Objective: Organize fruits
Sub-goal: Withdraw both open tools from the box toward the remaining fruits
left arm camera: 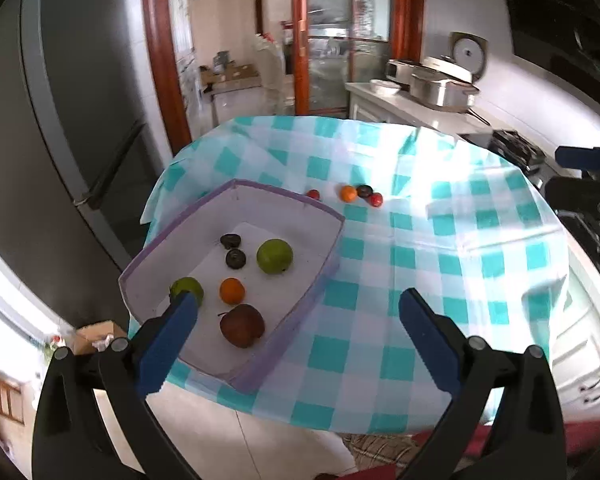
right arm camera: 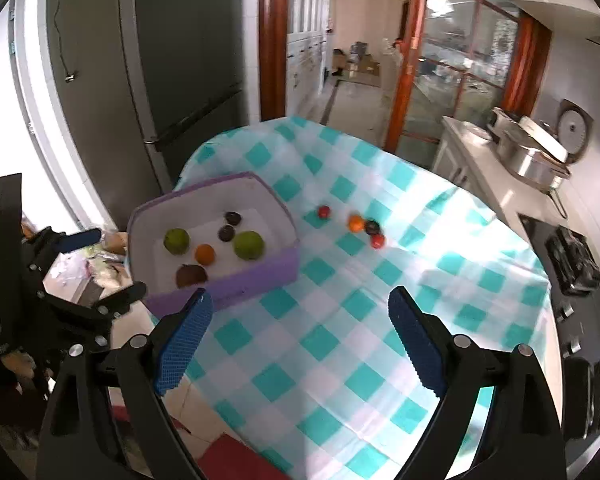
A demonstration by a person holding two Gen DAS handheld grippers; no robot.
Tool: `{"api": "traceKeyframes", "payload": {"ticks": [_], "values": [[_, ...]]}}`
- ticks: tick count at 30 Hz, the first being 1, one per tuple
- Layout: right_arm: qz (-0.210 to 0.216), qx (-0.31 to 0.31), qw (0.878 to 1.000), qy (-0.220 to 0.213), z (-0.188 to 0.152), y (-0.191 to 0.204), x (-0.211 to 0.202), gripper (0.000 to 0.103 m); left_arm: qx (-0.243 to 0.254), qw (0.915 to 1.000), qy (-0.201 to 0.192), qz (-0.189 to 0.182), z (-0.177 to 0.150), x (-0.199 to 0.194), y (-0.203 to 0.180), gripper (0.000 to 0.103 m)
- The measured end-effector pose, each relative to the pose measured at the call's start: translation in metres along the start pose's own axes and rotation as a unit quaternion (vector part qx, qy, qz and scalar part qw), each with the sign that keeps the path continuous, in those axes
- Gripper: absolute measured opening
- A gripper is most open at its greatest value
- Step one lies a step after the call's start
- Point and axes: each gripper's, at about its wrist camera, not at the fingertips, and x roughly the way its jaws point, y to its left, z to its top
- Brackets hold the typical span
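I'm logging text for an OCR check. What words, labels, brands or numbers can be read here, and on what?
None can be read in either view.
Purple box: no print shows on its walls.
Checked tablecloth: pattern only.
Fridge: no badge visible.
Rice cooker and steel pots: any markings are too small and blurred to read.
Fruits in the box and on the cloth: no stickers visible.

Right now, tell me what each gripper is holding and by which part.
Nothing is held. The left gripper is open with bare tablecloth between its fingers, and the right gripper is open too. All the fruit lies in the purple box or on the cloth.
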Motion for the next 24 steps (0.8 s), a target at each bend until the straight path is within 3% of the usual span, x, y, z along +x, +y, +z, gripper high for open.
{"api": "traceKeyframes", "payload": {"ticks": [5, 11, 20, 24], "values": [[-0.001, 0.025, 1.000, 0.014, -0.030, -0.017, 0.012, 0.087, -0.002, 0.9997, 0.015, -0.022, -0.011, 0.018, 0.001, 0.101], [0.003, 0.073, 0.996, 0.058, -0.044, -0.045, 0.067, 0.087, 0.023, 0.9977, 0.048, -0.041, -0.008, 0.063, -0.015, 0.101], [-0.010, 0.128, 0.984, 0.122, -0.049, -0.099, 0.184, 0.087, 0.052, 0.9902, 0.102, -0.079, 0.027, 0.159, -0.062, 0.101], [-0.007, 0.147, 0.978, 0.149, -0.048, -0.128, 0.261, 0.087, 0.063, 0.9879, 0.118, -0.077, 0.048, 0.214, -0.085, 0.101]]}}
